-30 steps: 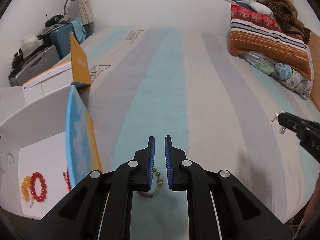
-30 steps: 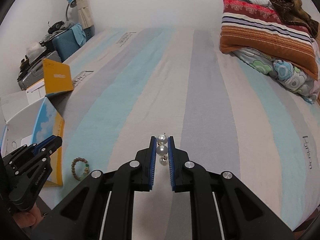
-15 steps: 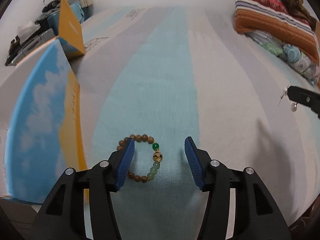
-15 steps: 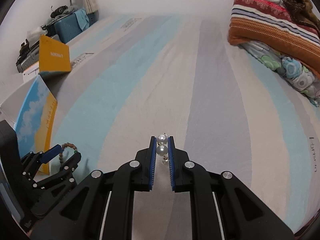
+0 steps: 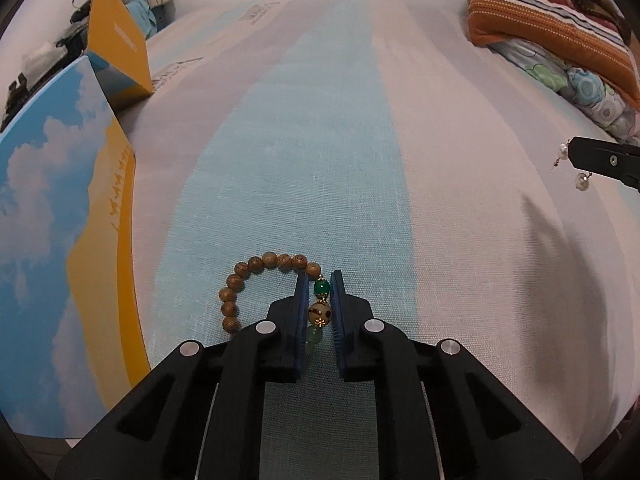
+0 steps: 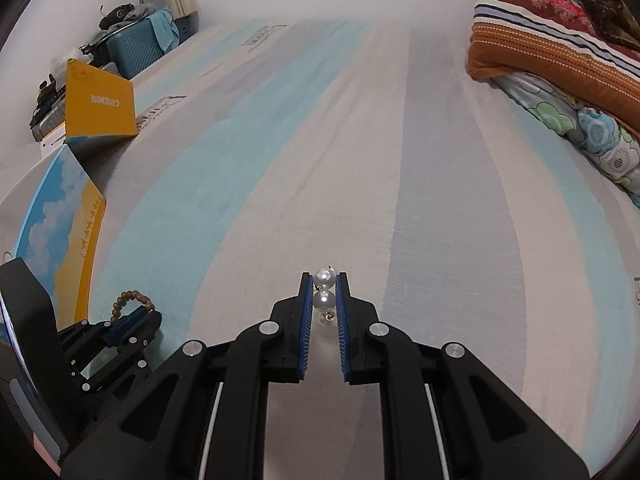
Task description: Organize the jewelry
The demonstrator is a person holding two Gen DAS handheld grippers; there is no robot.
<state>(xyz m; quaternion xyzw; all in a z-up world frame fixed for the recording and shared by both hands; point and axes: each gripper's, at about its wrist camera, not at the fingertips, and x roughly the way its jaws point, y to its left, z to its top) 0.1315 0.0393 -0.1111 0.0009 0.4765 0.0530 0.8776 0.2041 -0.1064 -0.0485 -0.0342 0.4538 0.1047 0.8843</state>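
Striped cloth covers the bed [image 5: 460,160]; pillows [image 5: 552,20] upper right, box [image 5: 60,264] along the left edge. Low centre, the bracelet [image 5: 256,272] lies beside the box, its green-bead side pinched between the left claw [image 5: 321,280]. The right claw [image 6: 324,280], at the far right of the left view, clamps pearl earrings [image 6: 324,288].

Your left gripper [image 5: 319,312] and right gripper [image 6: 324,312] look alike: matte black plastic linkages, angular and cut with hollow recesses. Each finger carries a ribbed blue pad [image 5: 301,320] on its inner face. Round silver screws [image 6: 269,327] mark the pivots, and thin pale rods run back beneath the arms.
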